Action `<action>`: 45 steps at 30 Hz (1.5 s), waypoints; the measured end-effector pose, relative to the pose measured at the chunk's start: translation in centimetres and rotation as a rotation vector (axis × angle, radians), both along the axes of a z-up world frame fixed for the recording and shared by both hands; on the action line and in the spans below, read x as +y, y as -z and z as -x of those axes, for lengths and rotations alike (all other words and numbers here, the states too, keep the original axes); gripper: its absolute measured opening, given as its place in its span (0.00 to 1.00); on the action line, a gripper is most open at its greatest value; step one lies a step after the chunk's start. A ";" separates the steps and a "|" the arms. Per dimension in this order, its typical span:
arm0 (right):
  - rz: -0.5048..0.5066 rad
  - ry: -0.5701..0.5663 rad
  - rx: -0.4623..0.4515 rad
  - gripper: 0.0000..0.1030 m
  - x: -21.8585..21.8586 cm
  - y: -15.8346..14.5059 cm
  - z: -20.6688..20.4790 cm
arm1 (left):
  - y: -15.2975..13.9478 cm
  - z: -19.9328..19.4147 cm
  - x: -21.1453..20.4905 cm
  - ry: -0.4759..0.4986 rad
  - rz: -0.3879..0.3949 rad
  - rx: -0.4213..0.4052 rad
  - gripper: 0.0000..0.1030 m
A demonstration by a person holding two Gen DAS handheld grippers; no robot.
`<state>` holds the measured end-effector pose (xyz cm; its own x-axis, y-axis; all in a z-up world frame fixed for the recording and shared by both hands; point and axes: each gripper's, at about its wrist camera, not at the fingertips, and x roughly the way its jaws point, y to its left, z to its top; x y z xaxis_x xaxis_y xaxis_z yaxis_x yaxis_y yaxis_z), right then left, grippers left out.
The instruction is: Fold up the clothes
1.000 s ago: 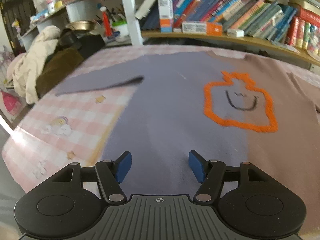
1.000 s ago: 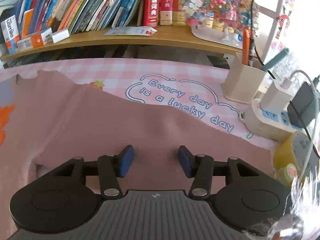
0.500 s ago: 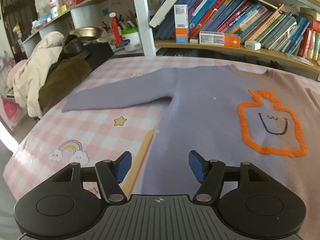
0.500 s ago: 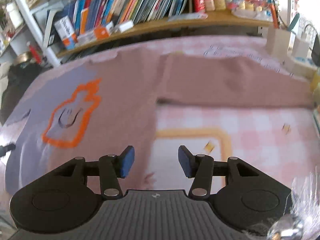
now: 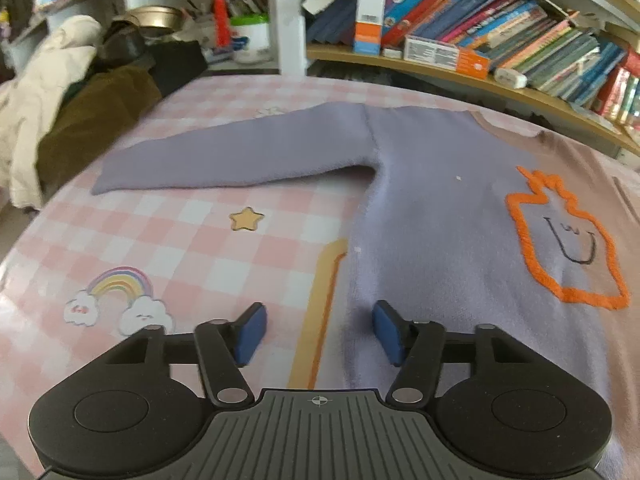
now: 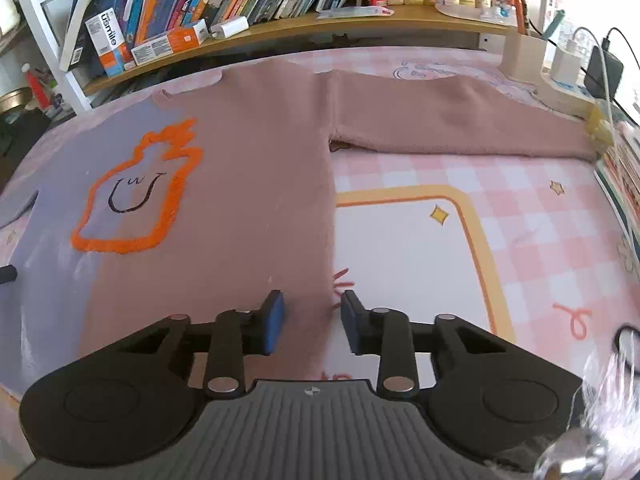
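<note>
Pink-and-white checked tablecloth (image 5: 168, 240) with rainbow and star prints, wooden bookshelf (image 6: 280, 28) crammed with books along the 12 o'clock edge, heap of cream and brown clothes (image 5: 60, 120) at 10 o'clock in the left view. Spread flat across the cloth, front up: two-tone fleece sweater, lilac on one half and dusty pink on the other, with an orange outlined bottle motif (image 6: 200, 220), both sleeves stretched out sideways, lilac sleeve (image 5: 240, 160) toward 10 o'clock, pink sleeve (image 6: 460, 120) toward 2 o'clock.

Compared with a second ago, both views now pulled back from the upper body to the lower side edges of the garment. Left gripper (image 5: 318, 332) low over the lilac side edge, blue pads astride it, jaws closing from medium width, no pinch visible yet. Right gripper (image 6: 312, 322) at the pink side edge, jaws closing and already narrow, edge lying between the pads, pads not clearly pressing the cloth.

Probable meaning: positioning over, grasp of both bottom corners beginning, first fold likely hem up toward the collar at 12 o'clock. Nothing folded so far.
</note>
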<state>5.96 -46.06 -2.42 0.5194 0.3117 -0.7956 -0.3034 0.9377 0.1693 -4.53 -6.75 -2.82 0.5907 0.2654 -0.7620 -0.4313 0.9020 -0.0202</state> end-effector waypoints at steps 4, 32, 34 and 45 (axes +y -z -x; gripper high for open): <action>0.004 0.040 -0.005 0.26 0.4 0.0 1.1 | 0.1 -0.3 0.3 0.049 0.026 -0.012 0.45; 0.057 0.052 -0.085 0.11 3.1 0.2 2.5 | 0.3 -0.3 1.5 0.112 0.063 -0.064 0.05; 0.064 0.051 -0.090 0.11 3.2 0.2 2.4 | 0.3 -0.3 1.5 0.115 0.062 -0.066 0.05; 0.035 0.088 -0.065 0.20 2.2 -0.3 3.5 | -0.8 1.3 1.4 0.127 0.054 -0.091 0.10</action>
